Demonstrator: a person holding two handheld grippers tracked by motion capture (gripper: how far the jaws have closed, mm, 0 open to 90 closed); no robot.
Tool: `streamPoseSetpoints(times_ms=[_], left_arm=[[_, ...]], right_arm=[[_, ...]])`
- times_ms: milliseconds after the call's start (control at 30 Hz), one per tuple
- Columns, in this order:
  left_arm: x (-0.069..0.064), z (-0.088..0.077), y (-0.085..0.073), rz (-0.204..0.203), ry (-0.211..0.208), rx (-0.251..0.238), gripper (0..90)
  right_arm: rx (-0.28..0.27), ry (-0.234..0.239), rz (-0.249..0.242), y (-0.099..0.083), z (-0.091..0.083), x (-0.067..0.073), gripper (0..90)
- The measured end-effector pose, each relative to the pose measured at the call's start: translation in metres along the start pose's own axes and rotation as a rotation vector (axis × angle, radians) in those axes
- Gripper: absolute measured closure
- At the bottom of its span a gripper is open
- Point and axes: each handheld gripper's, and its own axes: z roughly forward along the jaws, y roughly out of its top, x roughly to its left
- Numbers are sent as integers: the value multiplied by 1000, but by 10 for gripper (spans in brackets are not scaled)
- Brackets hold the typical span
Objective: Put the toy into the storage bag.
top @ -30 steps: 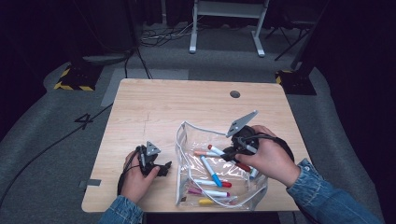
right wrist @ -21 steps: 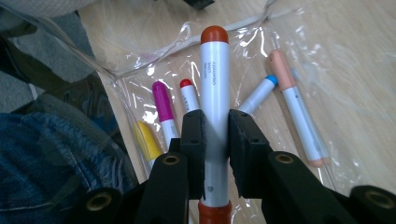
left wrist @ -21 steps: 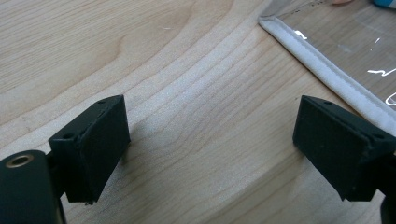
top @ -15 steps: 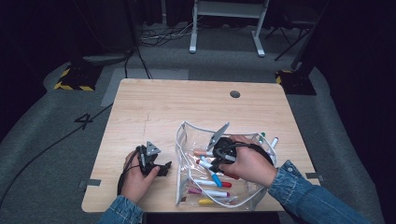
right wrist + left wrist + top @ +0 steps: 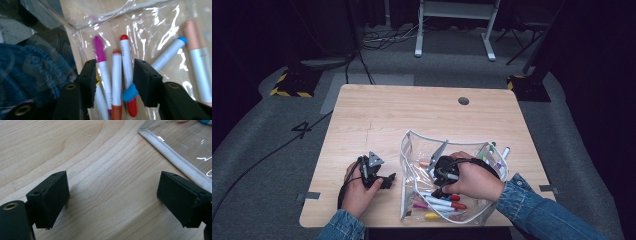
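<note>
My right tongs (image 5: 438, 186) sit inside the clear pouch (image 5: 412, 150) at the tabletop's (image 5: 377, 115) near right, jaws just opened over the markers (image 5: 116, 72), pressing none. My left tongs (image 5: 384, 180) rest open on bare wood just left of the pouch.

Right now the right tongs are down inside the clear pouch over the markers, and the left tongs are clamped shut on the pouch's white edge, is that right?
Not quite. The left tongs are open on bare table, beside the clear pouch's white edge, not clamped on it; the left gripper view shows this. The right tongs are indeed inside the pouch over the markers.
</note>
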Motion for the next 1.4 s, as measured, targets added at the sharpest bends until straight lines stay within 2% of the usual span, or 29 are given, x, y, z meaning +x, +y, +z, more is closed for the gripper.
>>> streamPoseSetpoints(times_ms=[67, 133, 333, 433, 600, 767, 833, 900, 1133, 1233, 1400], left_arm=[[0, 0, 0, 0, 0, 1, 111], [0, 0, 0, 1, 0, 0, 111], [0, 0, 0, 0, 0, 0, 111], [0, 0, 0, 0, 0, 0, 111], [0, 0, 0, 0, 0, 0, 111], [0, 0, 0, 0, 1, 0, 111], [0, 0, 0, 0, 0, 0, 111], [0, 0, 0, 0, 1, -1, 111], [0, 0, 0, 0, 0, 0, 111], [0, 0, 0, 0, 0, 1, 111], [0, 0, 0, 0, 0, 1, 111]], right_arm=[[-30, -27, 0, -1, -7, 0, 513], [-89, -44, 7, -2, -18, -1, 500], [-264, -125, 56, -12, -66, -2, 501], [-324, -172, 86, -24, -91, -3, 518], [-384, -246, 156, -52, -124, -11, 534], [-419, -309, 238, -85, -146, -20, 542], [-423, -351, 268, -99, -153, -23, 544], [-420, -390, 300, -112, -158, -26, 548], [-419, -459, 440, -159, -165, -44, 544], [-408, -459, 511, -177, -155, -53, 503], [-382, -444, 600, -204, -128, -68, 469]])
